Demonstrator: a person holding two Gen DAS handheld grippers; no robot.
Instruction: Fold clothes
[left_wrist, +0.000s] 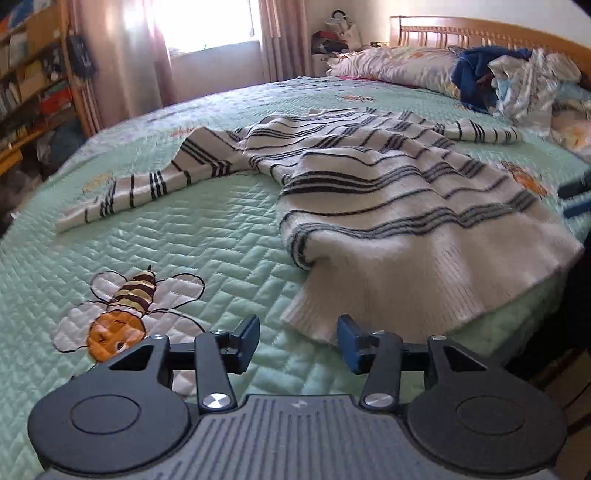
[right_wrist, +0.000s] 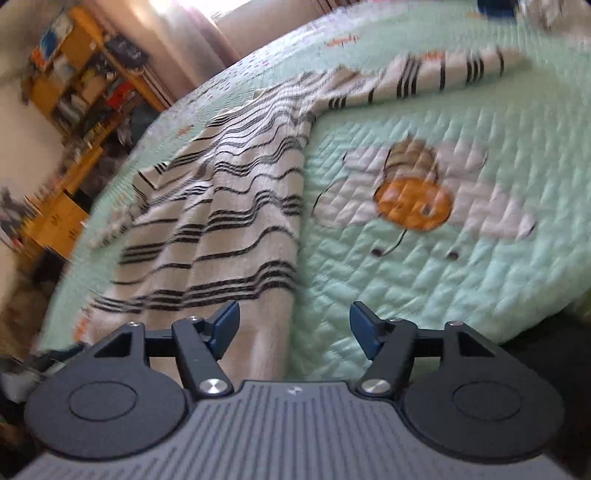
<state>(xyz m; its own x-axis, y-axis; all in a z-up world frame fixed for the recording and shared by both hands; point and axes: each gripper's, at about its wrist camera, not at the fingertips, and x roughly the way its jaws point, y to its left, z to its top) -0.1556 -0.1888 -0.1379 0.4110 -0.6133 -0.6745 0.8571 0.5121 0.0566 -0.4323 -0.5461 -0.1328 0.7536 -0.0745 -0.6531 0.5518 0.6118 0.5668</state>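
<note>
A white sweater with thin black stripes (left_wrist: 369, 184) lies spread on the green quilted bedspread (left_wrist: 207, 240), one sleeve stretched left and one toward the pillows. My left gripper (left_wrist: 298, 341) is open just short of the sweater's lower hem corner, with only quilt between its fingers. In the right wrist view the same sweater (right_wrist: 221, 206) runs up the left half of the picture. My right gripper (right_wrist: 294, 326) hangs open over the hem's right edge, and the pads stand apart from the cloth. The right gripper's blue fingertips (left_wrist: 574, 197) show at the far right of the left wrist view.
A heap of blue and patterned clothes (left_wrist: 509, 81) sits on the pillows by the wooden headboard (left_wrist: 480, 33). Bee pictures are stitched on the quilt (right_wrist: 413, 192). Wooden shelves (left_wrist: 33, 81) stand left of the bed, beside curtains and a bright window. The bed's near edge drops off at lower right.
</note>
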